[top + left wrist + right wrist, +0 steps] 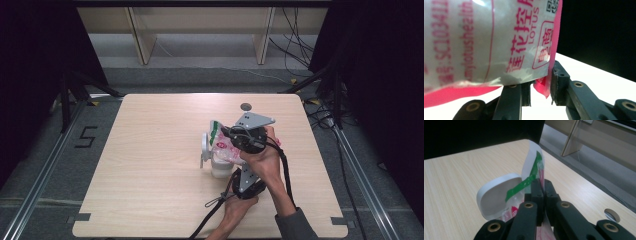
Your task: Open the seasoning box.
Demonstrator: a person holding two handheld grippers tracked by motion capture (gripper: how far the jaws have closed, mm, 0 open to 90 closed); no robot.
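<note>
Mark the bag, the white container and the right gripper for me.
bag (486, 42), left gripper view, printed silvery face.
white container (220, 167), high view, side of its body below the bag.
right gripper (543, 191), right gripper view, tips of the jaws pinching the bag's edge.

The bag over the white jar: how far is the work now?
Done: the white jar stands on the table with its lid flipped open. In hand: the right gripper pinches the bag by its green-striped end, the left gripper grips its pink edge. Left: whether anything has gone into the jar cannot be told.
</note>
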